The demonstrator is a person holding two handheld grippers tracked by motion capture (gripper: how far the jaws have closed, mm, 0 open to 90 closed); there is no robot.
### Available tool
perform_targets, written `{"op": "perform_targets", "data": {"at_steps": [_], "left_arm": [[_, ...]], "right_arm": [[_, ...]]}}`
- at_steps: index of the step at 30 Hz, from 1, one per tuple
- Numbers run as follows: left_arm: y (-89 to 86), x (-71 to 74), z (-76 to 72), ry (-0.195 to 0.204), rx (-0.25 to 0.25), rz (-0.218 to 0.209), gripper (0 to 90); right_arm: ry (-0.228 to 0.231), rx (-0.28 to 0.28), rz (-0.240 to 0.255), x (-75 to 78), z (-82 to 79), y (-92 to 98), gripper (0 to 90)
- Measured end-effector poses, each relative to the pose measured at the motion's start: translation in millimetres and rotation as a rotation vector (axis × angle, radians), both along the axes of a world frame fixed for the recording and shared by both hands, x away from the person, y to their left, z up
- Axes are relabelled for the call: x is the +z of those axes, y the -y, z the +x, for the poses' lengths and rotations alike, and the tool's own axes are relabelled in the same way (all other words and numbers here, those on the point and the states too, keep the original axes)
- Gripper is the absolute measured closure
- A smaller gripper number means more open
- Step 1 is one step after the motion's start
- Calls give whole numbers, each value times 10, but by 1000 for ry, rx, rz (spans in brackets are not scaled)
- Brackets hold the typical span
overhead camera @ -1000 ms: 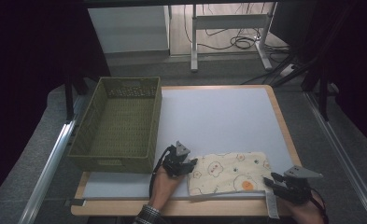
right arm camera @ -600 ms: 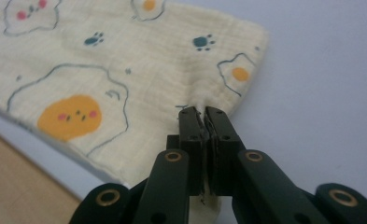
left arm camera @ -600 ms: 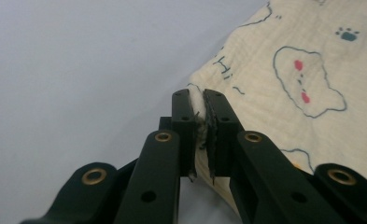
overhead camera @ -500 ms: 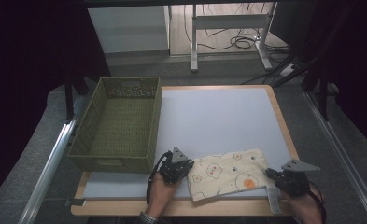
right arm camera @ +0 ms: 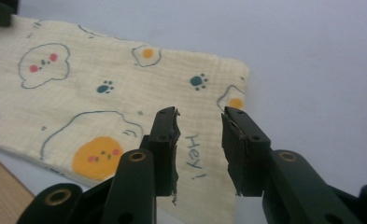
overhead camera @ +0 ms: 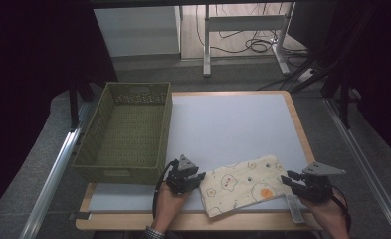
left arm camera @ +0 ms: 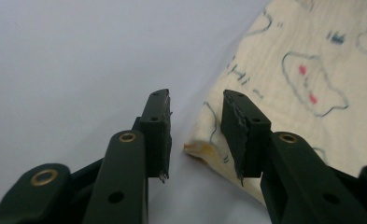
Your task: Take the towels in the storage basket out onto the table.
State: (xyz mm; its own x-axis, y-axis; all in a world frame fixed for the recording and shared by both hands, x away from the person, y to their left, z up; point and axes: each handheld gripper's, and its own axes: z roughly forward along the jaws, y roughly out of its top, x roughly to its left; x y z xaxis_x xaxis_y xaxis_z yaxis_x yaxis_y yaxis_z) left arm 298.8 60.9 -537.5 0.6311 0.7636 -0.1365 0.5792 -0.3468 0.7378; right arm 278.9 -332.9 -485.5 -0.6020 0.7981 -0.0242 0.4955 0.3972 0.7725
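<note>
- The worktop (overhead camera: 233, 124) is a pale blue board w/ a wood rim. A green basket (overhead camera: 128, 132) sits on its left side, empty as far as the high view shows.
- The cloth (overhead camera: 243, 184) lies flat near the front edge, a bit right of the middle. It is cream w/ little bears, eggs & paw prints.
- Its long side runs left to right, tilted, so the right end sits farther back than the left end.
- The left gripper (overhead camera: 199, 178) is just beside the cloth's left end. In the left gripper view the cloth's corner (left arm camera: 204, 149) sits right in front of the jaws & a bit to one side.
- The right gripper (overhead camera: 285, 178) is at the cloth's right end, above the print that says "Hey!" (right arm camera: 194, 158).
- Both sets of jaws have just been opening. They stand apart now, w/ nothing pinched betw. them.
- Each hand is about as near to its own end. Prob. next: each one grabs its end again.
</note>
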Motion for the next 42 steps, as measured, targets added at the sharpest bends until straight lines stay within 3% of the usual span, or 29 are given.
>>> {"op": "perform_targets", "data": {"at_steps": [2,4,7,12,15,17,24,31,37,42], "left_arm": [[18,-29,24,7,-21,7,702],[33,-8,47,21,-26,24,804],[39,39,119,36,-23,34,842],[46,48,249,24,-25,45,827],[21,28,265,21,-10,46,703],[-11,21,261,16,-1,27,681],[-73,-7,241,4,-3,5,680],[-77,-41,247,6,-9,-7,699],[-92,-53,258,8,-15,-18,701],[-89,-55,260,10,-17,-15,695]], "right_arm": [[-8,9,6,-10,-3,-34,645],[-15,22,3,-35,-1,-75,637],[-35,43,22,-74,2,-153,633],[-57,109,51,-119,16,-389,632],[-77,164,65,-155,21,-590,632],[-85,205,71,-183,14,-747,632],[-118,352,66,-262,-90,-1316,632],[-141,460,63,-310,-205,-1762,632],[-143,509,38,-364,-271,-2020,582],[-110,509,-50,-445,-322,-2147,593]]}}
